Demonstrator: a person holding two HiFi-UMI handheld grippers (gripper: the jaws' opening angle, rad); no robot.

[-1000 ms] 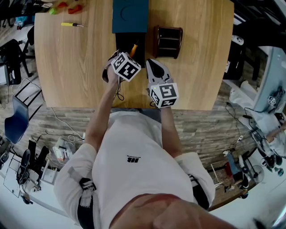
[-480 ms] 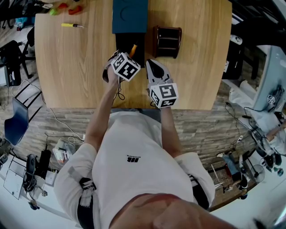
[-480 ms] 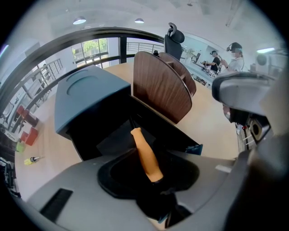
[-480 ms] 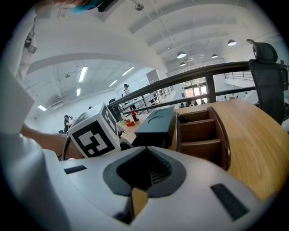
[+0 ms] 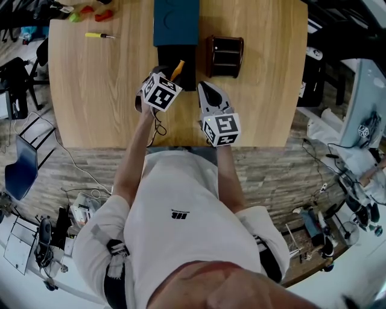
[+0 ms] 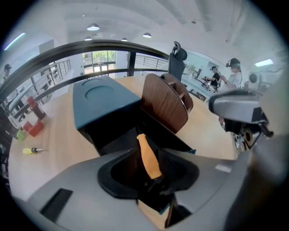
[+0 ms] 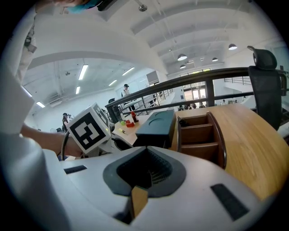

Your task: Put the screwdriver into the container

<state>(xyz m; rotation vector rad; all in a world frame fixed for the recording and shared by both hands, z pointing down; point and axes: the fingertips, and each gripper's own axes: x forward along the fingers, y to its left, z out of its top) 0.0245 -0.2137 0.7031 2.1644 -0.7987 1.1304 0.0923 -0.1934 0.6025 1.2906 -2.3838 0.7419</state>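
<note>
- Light wooden tabletop (image 5: 102,102), far left corner: a small yellow-handled screwdriver (image 5: 98,35) lies flat. Small red and green pieces (image 5: 89,12) sit near it. All are well apart from both grippers.
- Left gripper (image 5: 169,75): jaws clenched on the orange-handled screwdriver (image 6: 148,156). The orange handle sticks out past the jaws, tilted, over the black open part of the container. Whether the screwdriver touches the container: cannot tell.
- Teal-lidded black plastic container (image 5: 175,22): centre of the table's far side, its black open part facing the person.
- Dark brown wooden tiered organiser (image 5: 226,56): just beside the container, on its right.
- Right gripper (image 5: 204,86): jaws pressed together, nothing between them. It is over the tabletop near the person's edge, to the right of the left gripper, and points toward the organiser and container.
</note>
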